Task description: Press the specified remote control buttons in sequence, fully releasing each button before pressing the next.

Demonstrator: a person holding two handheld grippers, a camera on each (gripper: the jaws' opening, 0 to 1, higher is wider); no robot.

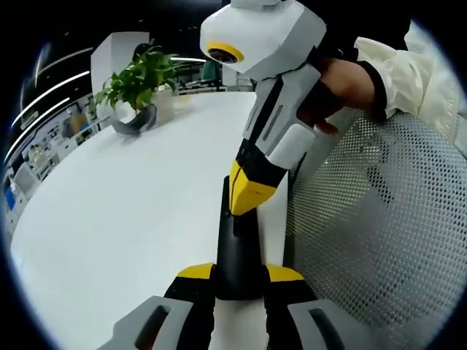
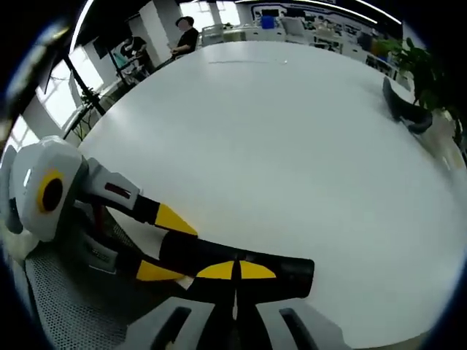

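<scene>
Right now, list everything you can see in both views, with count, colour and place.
remote: one, black, at the table edge, held between the left gripper's jaws
table: one, white, wide and round-edged
plant: one, green, in a grey pot at the table's far side
chair: one, white mesh, beside the table
people: at least one, dark clothes, beyond the table
hand: one, cream sleeve, holding the right gripper
left gripper: white, yellow tips, shut on the remote
right gripper: white, yellow tips together, touching the remote's top

Remote control (image 1: 237,248) buttons facing away and unreadable, its near end buried between the left gripper (image 1: 239,281) tips, right gripper (image 2: 235,271) tip covering the pressed spot (which button, no telling), plant (image 2: 416,69) cropped at the table's far edge
</scene>
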